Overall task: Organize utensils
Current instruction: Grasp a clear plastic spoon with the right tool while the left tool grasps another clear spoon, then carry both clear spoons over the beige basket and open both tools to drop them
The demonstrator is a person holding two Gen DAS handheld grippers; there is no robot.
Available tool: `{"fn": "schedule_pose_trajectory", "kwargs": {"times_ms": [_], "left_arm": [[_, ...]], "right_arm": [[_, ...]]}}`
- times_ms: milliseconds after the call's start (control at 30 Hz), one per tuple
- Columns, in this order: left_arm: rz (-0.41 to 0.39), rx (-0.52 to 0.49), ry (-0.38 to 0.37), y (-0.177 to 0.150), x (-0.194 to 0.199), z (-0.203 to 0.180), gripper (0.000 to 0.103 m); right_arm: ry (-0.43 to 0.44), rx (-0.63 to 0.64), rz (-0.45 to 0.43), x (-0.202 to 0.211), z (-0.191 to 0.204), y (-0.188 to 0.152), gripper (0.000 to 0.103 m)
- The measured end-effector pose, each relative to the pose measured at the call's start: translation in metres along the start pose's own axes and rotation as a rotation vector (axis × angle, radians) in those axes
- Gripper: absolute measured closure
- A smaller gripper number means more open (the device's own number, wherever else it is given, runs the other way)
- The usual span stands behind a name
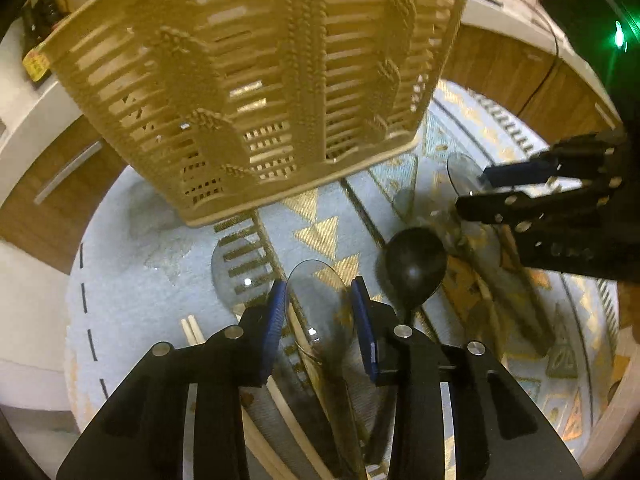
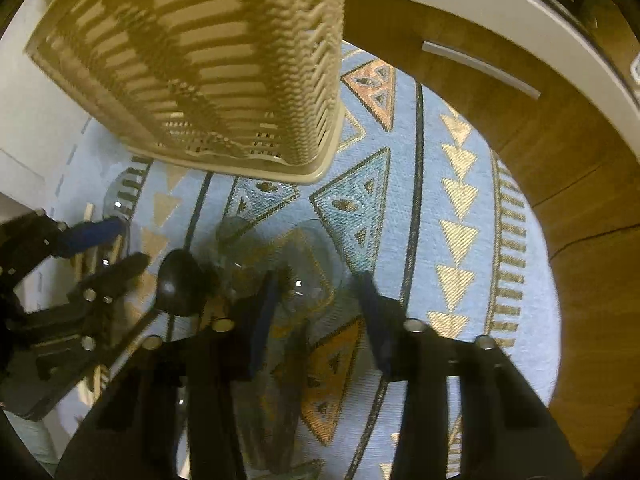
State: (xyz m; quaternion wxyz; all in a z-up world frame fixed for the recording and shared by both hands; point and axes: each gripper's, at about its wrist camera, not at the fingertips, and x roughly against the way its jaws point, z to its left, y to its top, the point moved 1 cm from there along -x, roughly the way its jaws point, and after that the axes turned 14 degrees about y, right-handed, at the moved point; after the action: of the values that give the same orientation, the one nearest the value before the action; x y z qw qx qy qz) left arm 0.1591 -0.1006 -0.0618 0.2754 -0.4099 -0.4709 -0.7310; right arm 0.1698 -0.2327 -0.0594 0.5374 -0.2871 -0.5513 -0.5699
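A beige slotted basket [image 1: 260, 76] stands on the patterned rug, also in the right wrist view [image 2: 208, 68]. My left gripper [image 1: 320, 300] is open, its fingers on either side of a clear plastic spoon [image 1: 316, 304] lying on the rug. A black spoon [image 1: 416, 266] lies just right of it and shows in the right wrist view [image 2: 178, 280]. My right gripper [image 2: 316, 292] is open over another clear spoon [image 2: 304, 268]; it shows in the left wrist view [image 1: 476, 188]. Wooden chopsticks [image 1: 192, 330] lie by the left gripper.
A blue rug with gold triangles [image 2: 456, 236] covers the floor. Wooden cabinet fronts with handles [image 2: 480, 64] curve round the back. More clear spoons [image 1: 236, 268] lie on the rug. A dark bottle [image 1: 40, 32] stands on the counter at left.
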Motion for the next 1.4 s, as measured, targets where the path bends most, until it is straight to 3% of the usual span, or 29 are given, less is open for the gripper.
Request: {"fn": "schedule_pose_trajectory", "kwargs": {"times_ms": [133,300,533,767,933,1100,1167,1400], "left_arm": [[-0.071,0.071,-0.048,0.001,0.018,0.013,0.072],[-0.2,0.153,-0.097,-0.003,0.06,0.032,0.072],[-0.456,0.232,-0.121,0.001,0.14,0.054,0.072],[-0.705,0.324,-0.015,0.038,0.208,0.08,0.072],[-0.815,0.404,0.06,0.069,0.216,0.085,0.072],[-0.896,0.437,0.121,0.089,0.208,0.082,0.072],[-0.914,0.436,0.149,0.095,0.198,0.077,0.072],[-0.885,0.425,0.173,0.098,0.154,0.068,0.072]], "right_arm": [[0.026,0.011,-0.008,0.001,0.005,0.0,0.074],[0.104,0.068,-0.119,0.034,0.016,-0.008,0.074],[0.169,0.207,-0.4,0.118,0.048,-0.017,0.074],[0.15,0.257,-0.715,0.192,0.064,0.012,0.074],[0.091,0.254,-0.878,0.223,0.06,0.033,0.074],[0.021,0.233,-0.963,0.22,0.051,0.051,0.074],[-0.015,0.23,-0.975,0.209,0.045,0.056,0.074],[-0.012,0.233,-0.93,0.16,0.028,0.061,0.074]]}}
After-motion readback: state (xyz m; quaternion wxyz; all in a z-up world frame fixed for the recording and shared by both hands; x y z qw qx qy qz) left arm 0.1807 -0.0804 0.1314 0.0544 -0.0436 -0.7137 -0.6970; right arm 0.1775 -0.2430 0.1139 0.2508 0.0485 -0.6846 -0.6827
